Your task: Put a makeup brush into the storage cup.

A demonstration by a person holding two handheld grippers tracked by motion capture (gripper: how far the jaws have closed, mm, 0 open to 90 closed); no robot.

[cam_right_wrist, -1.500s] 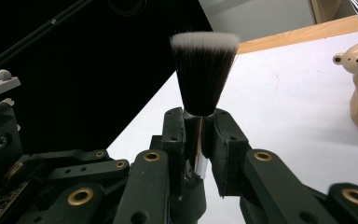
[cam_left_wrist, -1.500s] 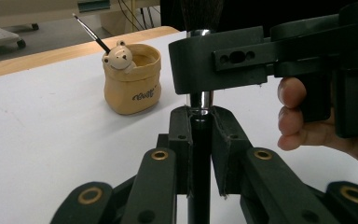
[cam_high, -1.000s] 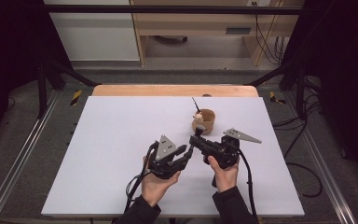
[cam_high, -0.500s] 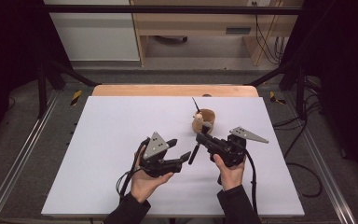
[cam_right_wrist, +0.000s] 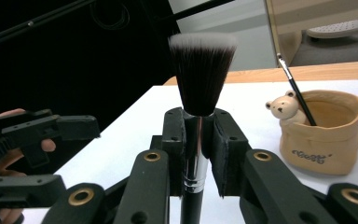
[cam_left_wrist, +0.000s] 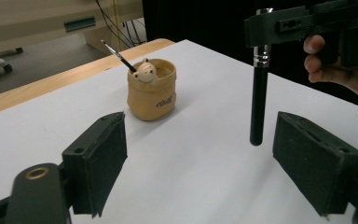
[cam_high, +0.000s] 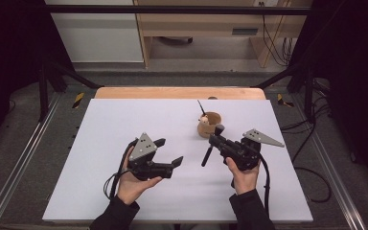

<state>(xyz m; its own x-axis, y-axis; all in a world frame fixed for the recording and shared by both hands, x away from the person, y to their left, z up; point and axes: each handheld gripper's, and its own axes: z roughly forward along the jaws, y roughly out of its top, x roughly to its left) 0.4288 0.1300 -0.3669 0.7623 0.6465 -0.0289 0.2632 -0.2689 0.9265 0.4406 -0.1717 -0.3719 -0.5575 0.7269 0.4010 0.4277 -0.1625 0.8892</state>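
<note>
1. Gripping the makeup brush at its ferrule, the right gripper holds it upright, handle down.
2. The left gripper, jaws just opened, carries nothing.
3. The bear-faced holder sits just beyond the brush.

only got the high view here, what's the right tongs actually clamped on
Observer: The right tongs are shut on a makeup brush, pads on its silver ferrule, bristles up.
Operator: bristle colour
Observer: Dark, with pale tips.
Operator: left tongs holding anything
Observer: No. The left tongs have just been opening, with nothing between the pads; the brush's black handle hangs just beyond them.
Operator: what's in that little cup
Observer: The tan pouch-shaped holder has a small bear figure at its rim and a thin brush leaning out.
</note>
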